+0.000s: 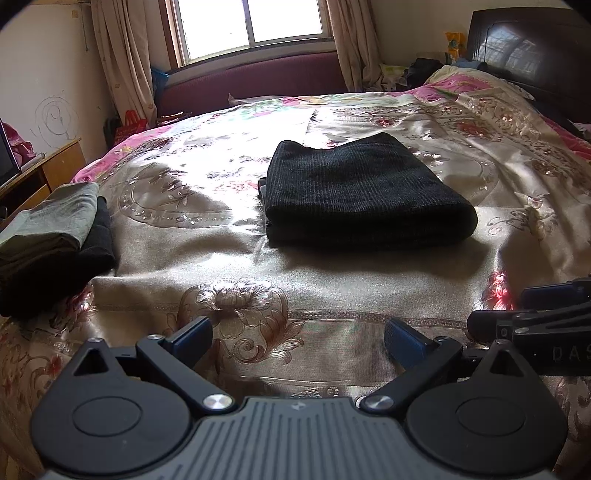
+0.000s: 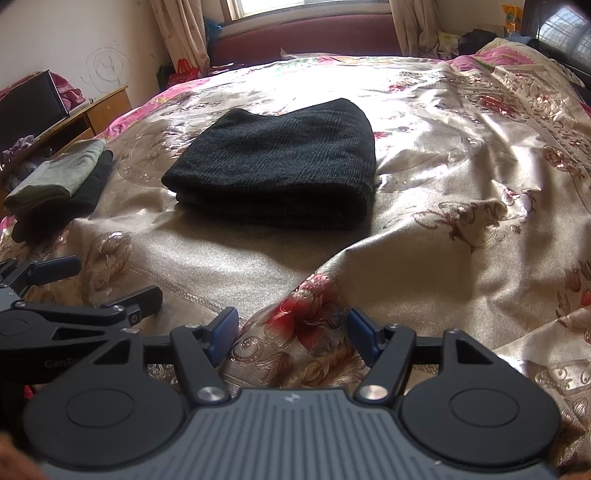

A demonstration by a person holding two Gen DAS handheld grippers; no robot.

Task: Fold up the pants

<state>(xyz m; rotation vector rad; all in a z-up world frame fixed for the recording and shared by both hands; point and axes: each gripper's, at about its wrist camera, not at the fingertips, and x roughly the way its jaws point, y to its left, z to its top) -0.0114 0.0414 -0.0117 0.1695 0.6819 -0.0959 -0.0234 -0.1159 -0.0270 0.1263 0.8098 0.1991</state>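
Note:
Dark ribbed pants (image 1: pixel 365 192) lie folded in a thick rectangle on the flowered bedspread (image 1: pixel 236 266), ahead of both grippers. They also show in the right wrist view (image 2: pixel 280 166). My left gripper (image 1: pixel 297 338) is open and empty, low over the bedspread, well short of the pants. My right gripper (image 2: pixel 291 328) is open and empty, over a raised fold of bedspread. Each gripper shows at the edge of the other's view: the right one (image 1: pixel 532 314) and the left one (image 2: pixel 74 291).
A stack of folded clothes, grey-green on black (image 1: pixel 51 236), sits at the bed's left edge, also in the right wrist view (image 2: pixel 62 181). A wooden desk (image 1: pixel 40 173) stands left of the bed. A dark headboard (image 1: pixel 532 51) is at far right, a window (image 1: pixel 251 26) behind.

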